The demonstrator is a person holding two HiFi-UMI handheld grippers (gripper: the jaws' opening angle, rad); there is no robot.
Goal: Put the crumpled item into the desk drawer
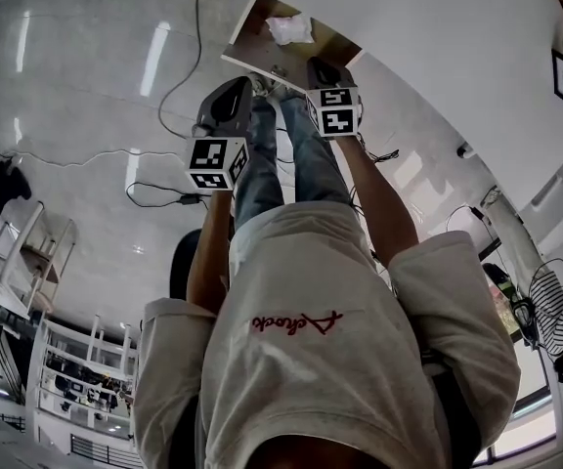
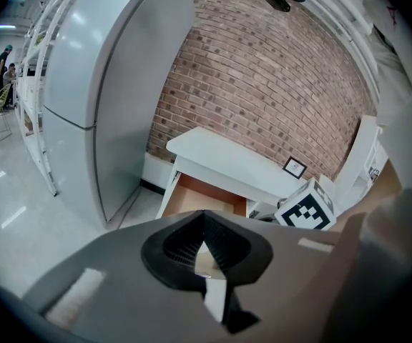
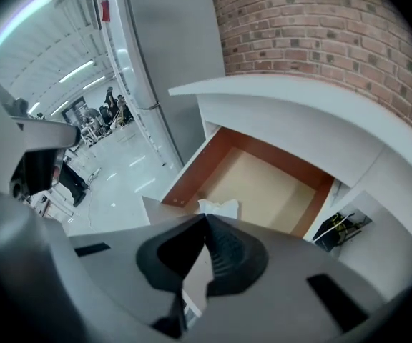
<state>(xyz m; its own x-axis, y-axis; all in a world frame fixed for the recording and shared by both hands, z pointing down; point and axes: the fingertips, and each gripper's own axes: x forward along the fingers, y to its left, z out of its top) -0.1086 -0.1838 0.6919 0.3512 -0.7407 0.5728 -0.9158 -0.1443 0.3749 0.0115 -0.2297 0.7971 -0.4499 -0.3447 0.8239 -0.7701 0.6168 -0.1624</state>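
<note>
The crumpled white item (image 1: 289, 29) lies inside the open desk drawer (image 1: 252, 45), on its tan bottom. In the right gripper view the crumpled item (image 3: 219, 208) shows just past my right gripper (image 3: 206, 224), which is shut with nothing in it. The drawer (image 3: 263, 181) stands pulled out from under the white desk (image 3: 299, 113). My left gripper (image 2: 204, 224) is also shut and holds nothing; it points at the drawer (image 2: 206, 195) from farther back. In the head view the left gripper (image 1: 254, 86) and the right gripper (image 1: 301, 71) hang side by side in front of the drawer.
A tall grey cabinet (image 2: 113, 84) stands left of the desk against a brick wall (image 2: 263, 70). A small framed picture (image 2: 294, 167) sits on the desk. Cables (image 1: 164, 96) trail over the glossy floor, and more cables (image 3: 342, 227) lie under the desk. White racks (image 1: 76, 379) stand behind me.
</note>
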